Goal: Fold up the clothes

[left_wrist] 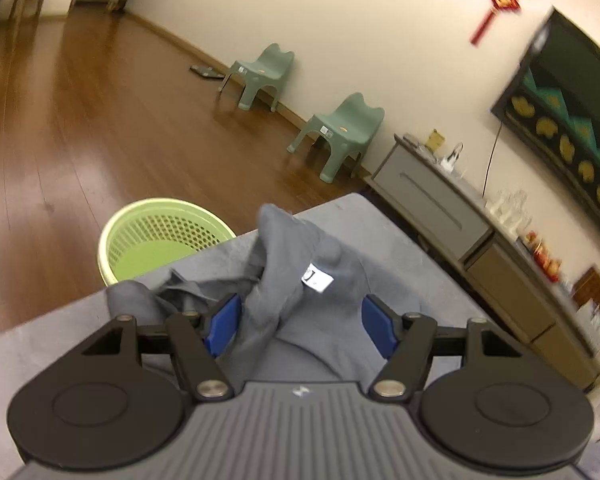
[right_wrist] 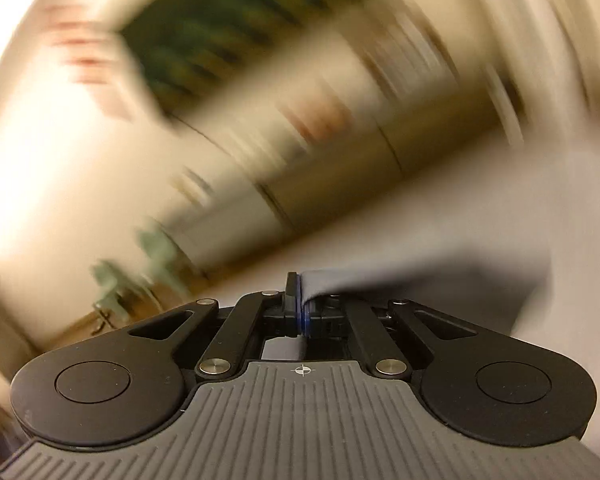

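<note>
Floppy grey garment (left_wrist: 300, 256) is bunching between the left gripper's (left_wrist: 302, 322) spread fingers; right gripper (right_wrist: 302, 308) is pinching its edge, seams looking grippiest.

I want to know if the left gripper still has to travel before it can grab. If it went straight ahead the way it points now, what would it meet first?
The left gripper would meet the crumpled grey garment almost at once: the cloth already bunches between its open jaws, on the grey table. Exact depth is hard to judge.
</note>
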The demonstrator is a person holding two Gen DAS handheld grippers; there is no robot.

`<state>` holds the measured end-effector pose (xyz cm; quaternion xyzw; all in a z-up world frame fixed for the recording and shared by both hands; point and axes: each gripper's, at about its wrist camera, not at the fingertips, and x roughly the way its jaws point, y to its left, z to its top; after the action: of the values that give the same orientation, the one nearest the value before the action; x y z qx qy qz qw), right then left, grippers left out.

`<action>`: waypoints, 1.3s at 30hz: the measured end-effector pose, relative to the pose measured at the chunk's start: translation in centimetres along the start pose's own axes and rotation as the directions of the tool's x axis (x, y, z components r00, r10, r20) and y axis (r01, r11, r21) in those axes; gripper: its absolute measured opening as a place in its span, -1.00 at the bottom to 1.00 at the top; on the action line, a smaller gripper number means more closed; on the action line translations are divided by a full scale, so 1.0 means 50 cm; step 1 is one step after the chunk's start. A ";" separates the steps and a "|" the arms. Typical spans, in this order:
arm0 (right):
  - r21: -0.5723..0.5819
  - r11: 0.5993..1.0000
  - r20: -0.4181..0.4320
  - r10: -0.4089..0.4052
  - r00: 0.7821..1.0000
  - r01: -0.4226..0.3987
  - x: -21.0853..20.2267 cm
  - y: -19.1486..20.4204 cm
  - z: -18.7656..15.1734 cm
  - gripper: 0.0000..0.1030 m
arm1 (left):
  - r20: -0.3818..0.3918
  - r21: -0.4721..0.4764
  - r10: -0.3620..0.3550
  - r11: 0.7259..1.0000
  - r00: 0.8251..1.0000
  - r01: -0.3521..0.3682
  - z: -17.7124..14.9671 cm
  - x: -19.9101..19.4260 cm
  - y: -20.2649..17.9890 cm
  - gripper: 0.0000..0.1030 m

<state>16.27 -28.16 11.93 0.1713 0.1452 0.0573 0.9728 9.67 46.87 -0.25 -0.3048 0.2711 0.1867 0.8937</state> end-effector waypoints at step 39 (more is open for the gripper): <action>0.402 0.855 -0.395 -0.161 0.905 0.328 -0.110 -0.180 -0.252 -0.99 | -0.272 0.104 -0.125 0.982 0.954 0.159 -0.077 0.077 -0.068 -0.92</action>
<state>7.79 -33.48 -1.10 0.3633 0.3445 -0.0755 0.8624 12.97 42.51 -3.62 -0.2891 0.3765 0.0622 0.8780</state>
